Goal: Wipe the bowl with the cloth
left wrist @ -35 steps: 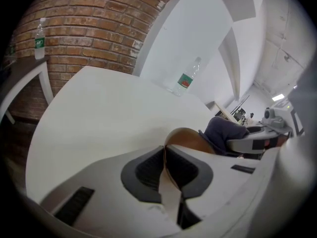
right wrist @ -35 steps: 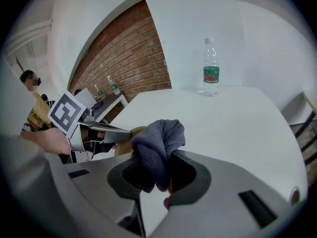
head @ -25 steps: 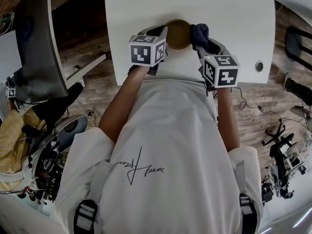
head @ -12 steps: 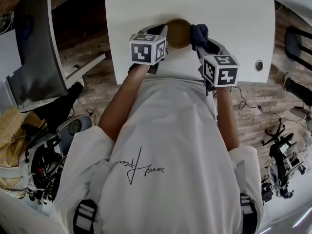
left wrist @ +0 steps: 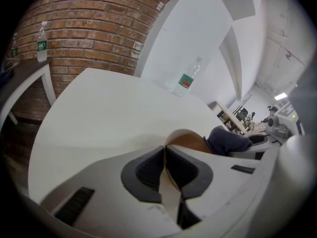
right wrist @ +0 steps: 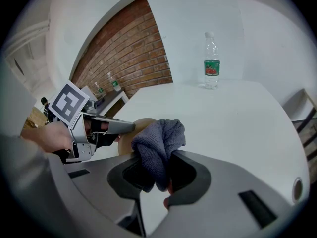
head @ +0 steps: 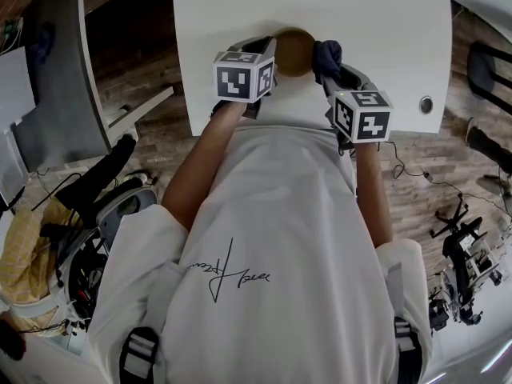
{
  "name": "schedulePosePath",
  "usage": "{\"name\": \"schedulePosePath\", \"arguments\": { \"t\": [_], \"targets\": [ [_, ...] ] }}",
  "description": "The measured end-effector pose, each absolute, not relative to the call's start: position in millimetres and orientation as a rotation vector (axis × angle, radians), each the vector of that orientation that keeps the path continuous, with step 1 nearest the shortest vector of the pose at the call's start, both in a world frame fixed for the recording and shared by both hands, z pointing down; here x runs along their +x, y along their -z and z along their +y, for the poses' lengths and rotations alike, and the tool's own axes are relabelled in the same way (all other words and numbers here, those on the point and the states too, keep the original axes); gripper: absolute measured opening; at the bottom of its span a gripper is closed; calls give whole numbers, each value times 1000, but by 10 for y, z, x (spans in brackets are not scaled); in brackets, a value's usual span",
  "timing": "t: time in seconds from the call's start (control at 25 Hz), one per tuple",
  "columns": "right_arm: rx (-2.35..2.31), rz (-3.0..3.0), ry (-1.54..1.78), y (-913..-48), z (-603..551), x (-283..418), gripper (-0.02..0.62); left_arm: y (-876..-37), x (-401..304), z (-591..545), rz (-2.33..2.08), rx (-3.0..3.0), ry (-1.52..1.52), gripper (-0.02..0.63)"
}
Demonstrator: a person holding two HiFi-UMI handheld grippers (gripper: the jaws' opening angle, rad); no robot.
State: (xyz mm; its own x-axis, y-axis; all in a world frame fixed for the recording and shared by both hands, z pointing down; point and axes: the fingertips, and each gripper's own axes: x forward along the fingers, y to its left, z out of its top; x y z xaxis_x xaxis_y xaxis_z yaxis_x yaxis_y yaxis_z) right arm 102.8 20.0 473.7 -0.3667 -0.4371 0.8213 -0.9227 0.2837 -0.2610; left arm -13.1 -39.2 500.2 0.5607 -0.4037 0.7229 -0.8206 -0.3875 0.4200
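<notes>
White table [head: 384, 22] by the brick wall [left wrist: 89, 33]: you're bracing the bowl [head: 294, 50] for wiping.
Your left hand-held gripper [left wrist: 165, 157] is pinching the bowl's rim, jaws nearly closed, to stop it sliding. Your right hand-held gripper [right wrist: 158, 175] is clamping the bunched cloth [right wrist: 158, 143] at the bowl's right edge, with wad protruding to rub; contact unclear.

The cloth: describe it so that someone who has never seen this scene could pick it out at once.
On the white table, by the edge nearest the person, is a tan bowl. Just right of it, the right gripper pinches the cloth in a bunched wad. It is the only soft, dark blue-grey thing there; the bowl is tan, the table white.
</notes>
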Motion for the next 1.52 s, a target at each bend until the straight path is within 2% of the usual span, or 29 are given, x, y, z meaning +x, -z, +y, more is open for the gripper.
{"name": "schedulePosePath", "arguments": {
  "t": [1.52],
  "targets": [
    [1173, -1912, -1012, -4788, 511, 970, 81, -5024, -140, -377, -1000, 1986, -684, 9]
  ]
}}
